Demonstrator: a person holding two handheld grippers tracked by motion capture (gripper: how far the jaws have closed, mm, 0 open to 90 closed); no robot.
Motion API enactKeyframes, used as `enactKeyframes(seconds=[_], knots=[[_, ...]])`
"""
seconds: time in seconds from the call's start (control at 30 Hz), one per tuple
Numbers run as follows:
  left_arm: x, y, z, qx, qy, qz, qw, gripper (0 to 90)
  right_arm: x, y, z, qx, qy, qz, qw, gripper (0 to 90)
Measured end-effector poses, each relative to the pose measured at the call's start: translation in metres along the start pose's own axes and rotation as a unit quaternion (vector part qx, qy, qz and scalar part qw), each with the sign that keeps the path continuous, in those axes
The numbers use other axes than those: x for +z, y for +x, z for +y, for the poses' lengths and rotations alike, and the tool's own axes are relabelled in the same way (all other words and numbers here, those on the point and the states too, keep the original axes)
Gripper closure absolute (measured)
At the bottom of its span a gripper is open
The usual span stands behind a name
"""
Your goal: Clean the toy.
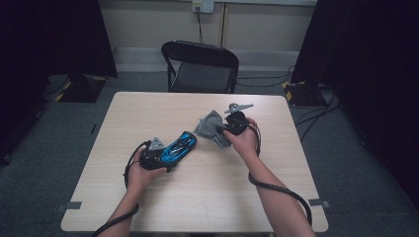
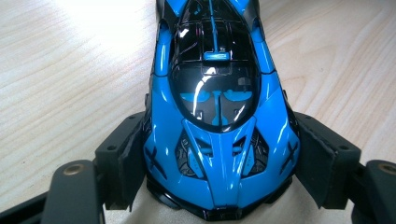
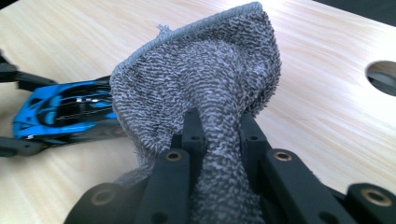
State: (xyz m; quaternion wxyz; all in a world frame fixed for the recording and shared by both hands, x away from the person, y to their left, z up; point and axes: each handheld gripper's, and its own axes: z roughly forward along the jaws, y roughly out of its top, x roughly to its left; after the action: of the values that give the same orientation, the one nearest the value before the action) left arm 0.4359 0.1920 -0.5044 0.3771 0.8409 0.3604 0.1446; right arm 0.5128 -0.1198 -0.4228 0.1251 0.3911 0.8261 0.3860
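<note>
A glossy blue and black toy car (image 1: 180, 146) rests on the light wooden table (image 1: 148, 108), left of centre. My left gripper (image 1: 165, 157) is shut on its near end; in the left gripper view both pads (image 2: 133, 156) press the sides of the toy car (image 2: 217, 130). A grey terry cloth (image 1: 211, 127) hangs bunched to the right of the car. My right gripper (image 1: 226, 129) is shut on that cloth, and in the right gripper view the cloth (image 3: 205, 88) rises between the jaws of the right gripper (image 3: 217, 128). The toy car (image 3: 65, 114) lies just behind the cloth there.
A black folding chair (image 1: 200, 66) stands beyond the table's far edge. Dark curtains flank the room. A round hole (image 3: 380, 77) pierces the tabletop in the right gripper view. Cables trail from both grippers along the person's forearms.
</note>
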Motion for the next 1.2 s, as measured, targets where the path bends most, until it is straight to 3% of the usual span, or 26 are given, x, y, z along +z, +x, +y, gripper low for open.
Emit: enactKeyframes(seconds=[0.37,0.63,0.87,1.2], knots=[[0.000,0.000,0.000,0.000,0.000,0.000,1.0000,25.5,0.006,0.041,0.008,-0.031,-0.012,0.049,0.9982,77.4],[0.000,0.000,0.000,0.000,0.000,0.000,1.0000,25.5,0.021,0.073,0.010,-0.072,0.007,0.074,0.9946,77.4],[0.000,0.000,0.000,0.001,0.000,0.000,1.0000,25.5,0.033,0.091,0.010,-0.094,0.025,0.085,0.9916,77.4],[0.000,0.000,0.000,0.000,0.000,0.000,1.0000,25.5,0.044,0.103,0.009,-0.108,0.036,0.101,0.9883,77.4]])
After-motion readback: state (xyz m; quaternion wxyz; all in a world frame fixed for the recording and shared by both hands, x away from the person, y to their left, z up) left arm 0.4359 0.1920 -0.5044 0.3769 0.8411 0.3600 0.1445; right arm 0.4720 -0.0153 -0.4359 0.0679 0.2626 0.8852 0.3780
